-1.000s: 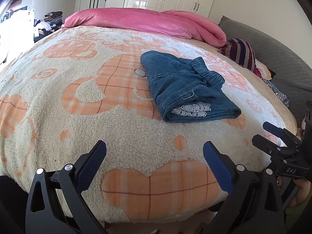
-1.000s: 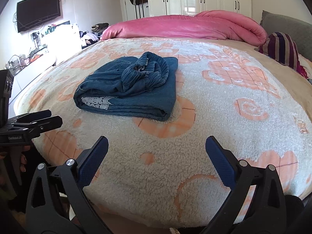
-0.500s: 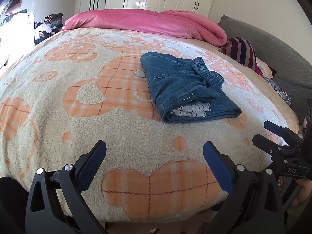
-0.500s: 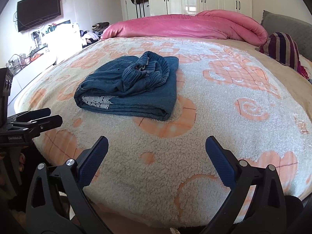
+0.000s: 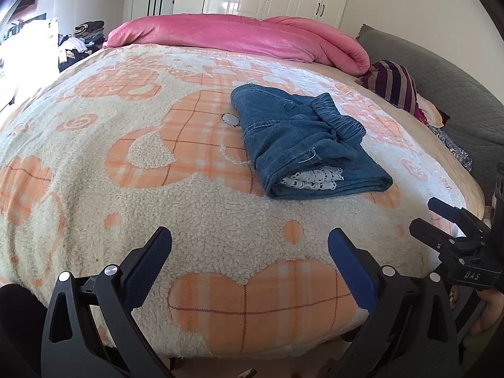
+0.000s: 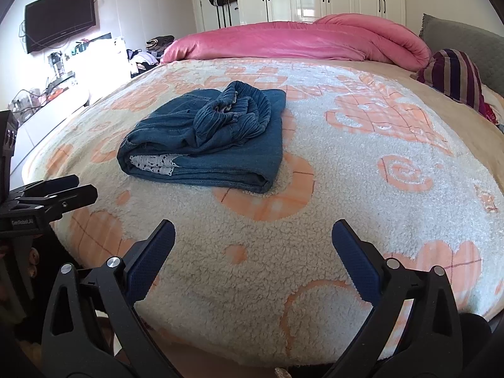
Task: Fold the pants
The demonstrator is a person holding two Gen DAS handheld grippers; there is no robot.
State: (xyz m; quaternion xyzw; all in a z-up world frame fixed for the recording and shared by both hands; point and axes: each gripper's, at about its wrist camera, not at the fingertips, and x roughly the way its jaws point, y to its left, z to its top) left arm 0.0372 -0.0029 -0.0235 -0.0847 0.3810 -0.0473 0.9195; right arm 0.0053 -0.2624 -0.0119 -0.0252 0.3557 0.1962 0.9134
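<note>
Clearly, the bed (image 5: 78, 163) fills almost the whole picture in both views, under a fleece blanket (image 6: 362, 189) in cream and orange. A pink duvet (image 5: 239, 36) lies rolled along the upper edge, and a striped pillow (image 6: 453, 75) sits at the upper right.

The pants (image 5: 302, 138) lie right of the middle in the left wrist view and left of the middle in the right wrist view (image 6: 214, 145). They are folded into a compact packet, with the bunched waistband (image 6: 234, 116) on top and a bit of white lace (image 5: 310, 180) showing at the near edge.

The left gripper (image 5: 250, 263) is spread wide and holds nothing, at the bottom of the frame, well apart from the pants. The right gripper (image 6: 253, 253) is the same: wide, empty, low in its frame.

I judge the fold is practically finished. To do this last step well, both grippers should retreat without touching the packet. If more neatness is wanted, press the loose waistband flat gently from above, not pulling sideways, because denim layers slide and the packet could open.
</note>
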